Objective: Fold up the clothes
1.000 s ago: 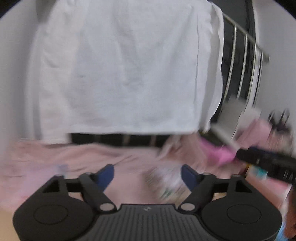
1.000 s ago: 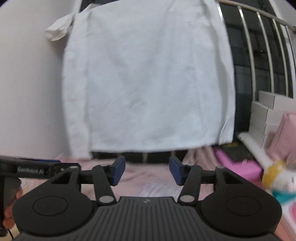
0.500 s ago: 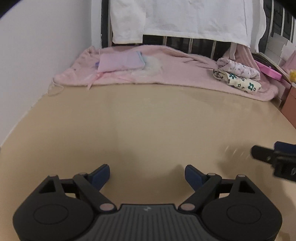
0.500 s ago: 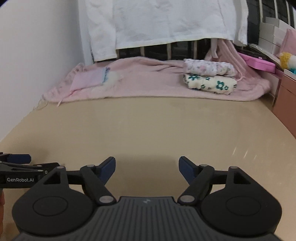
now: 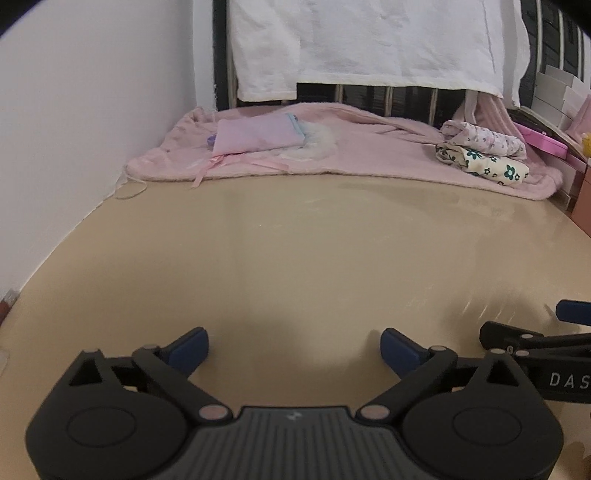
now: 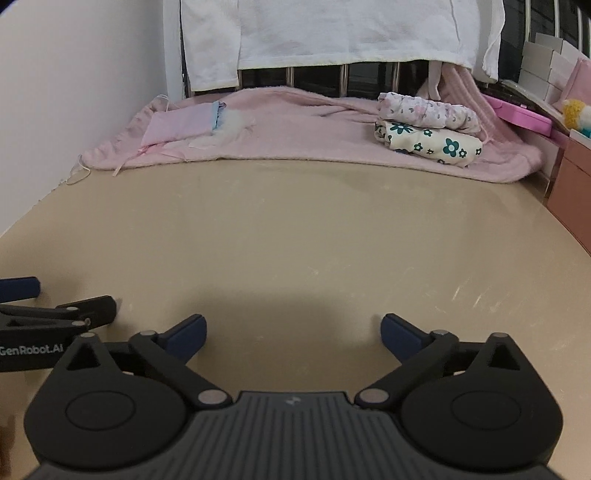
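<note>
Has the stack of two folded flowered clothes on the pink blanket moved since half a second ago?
No. The folded flowered clothes lie at the same spot on the pink blanket, below the right end of the hanging white cloth.

This looks like a private home, most likely a bedroom or a small living room. A smooth beige table [image 6: 295,229] stands against a plain white wall [image 5: 92,110]. At its far end lies a soft pink blanket [image 6: 314,136], and on it sit folded clothes with flower prints [image 6: 428,140] and a folded pink cloth [image 5: 258,134]. Behind them a white garment [image 5: 369,40] hangs over a rail of metal bars [image 5: 388,98]. To the right I see stacked white boxes [image 6: 543,70], a pink case [image 6: 517,116] and a brown wooden cabinet [image 6: 572,184].
</note>
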Action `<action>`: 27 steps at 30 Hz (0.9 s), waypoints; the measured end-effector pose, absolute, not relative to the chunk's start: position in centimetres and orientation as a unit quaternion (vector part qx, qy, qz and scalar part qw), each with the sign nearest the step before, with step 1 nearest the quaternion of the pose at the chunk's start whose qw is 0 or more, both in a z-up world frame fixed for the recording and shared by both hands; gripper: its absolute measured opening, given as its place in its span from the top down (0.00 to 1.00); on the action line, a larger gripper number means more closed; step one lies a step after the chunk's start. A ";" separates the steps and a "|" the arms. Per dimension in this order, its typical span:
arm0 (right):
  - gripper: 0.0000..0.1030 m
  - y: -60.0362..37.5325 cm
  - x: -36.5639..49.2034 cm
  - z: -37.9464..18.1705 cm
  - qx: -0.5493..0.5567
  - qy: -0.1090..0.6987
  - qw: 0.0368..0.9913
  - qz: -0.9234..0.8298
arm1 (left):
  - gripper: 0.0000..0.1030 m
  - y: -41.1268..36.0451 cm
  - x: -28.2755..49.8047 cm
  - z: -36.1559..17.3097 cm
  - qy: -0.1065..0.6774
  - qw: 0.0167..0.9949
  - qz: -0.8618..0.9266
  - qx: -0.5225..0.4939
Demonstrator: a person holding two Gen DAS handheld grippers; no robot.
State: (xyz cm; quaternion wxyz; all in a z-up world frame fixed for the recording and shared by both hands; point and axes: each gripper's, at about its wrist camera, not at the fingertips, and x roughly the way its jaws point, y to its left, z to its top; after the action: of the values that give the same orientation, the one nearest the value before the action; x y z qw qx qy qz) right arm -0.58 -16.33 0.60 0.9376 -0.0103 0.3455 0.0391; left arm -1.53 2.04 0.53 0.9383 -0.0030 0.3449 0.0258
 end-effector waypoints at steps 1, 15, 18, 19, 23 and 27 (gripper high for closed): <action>0.00 -16.3 -0.7 0.6 -0.010 0.346 0.937 0.037 | 0.00 2.1 -1.7 0.5 0.345 0.938 0.029 -0.005; 0.00 -16.5 -0.9 0.5 -0.007 0.345 0.938 0.035 | 0.00 2.0 -2.0 0.5 0.345 0.939 0.018 0.000; 0.00 -16.5 -0.9 0.5 -0.007 0.345 0.938 0.035 | 0.00 2.0 -2.1 0.5 0.345 0.939 0.017 0.001; 0.00 -16.5 -0.9 0.5 -0.008 0.345 0.938 0.035 | 0.00 2.0 -2.1 0.5 0.345 0.939 0.016 0.001; 0.00 -16.4 -0.9 0.5 -0.008 0.345 0.938 0.035 | 0.00 1.9 -2.3 0.5 0.345 0.939 0.012 0.003; 0.00 -16.4 -1.0 0.5 -0.008 0.345 0.938 0.039 | 0.00 1.9 -2.4 0.5 0.344 0.939 0.013 0.000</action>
State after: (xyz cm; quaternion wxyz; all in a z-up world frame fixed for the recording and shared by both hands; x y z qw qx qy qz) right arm -1.04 -16.43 0.47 0.9378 -0.0083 0.3449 0.0387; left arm -2.44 1.95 0.52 0.9388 -0.0004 0.3442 0.0127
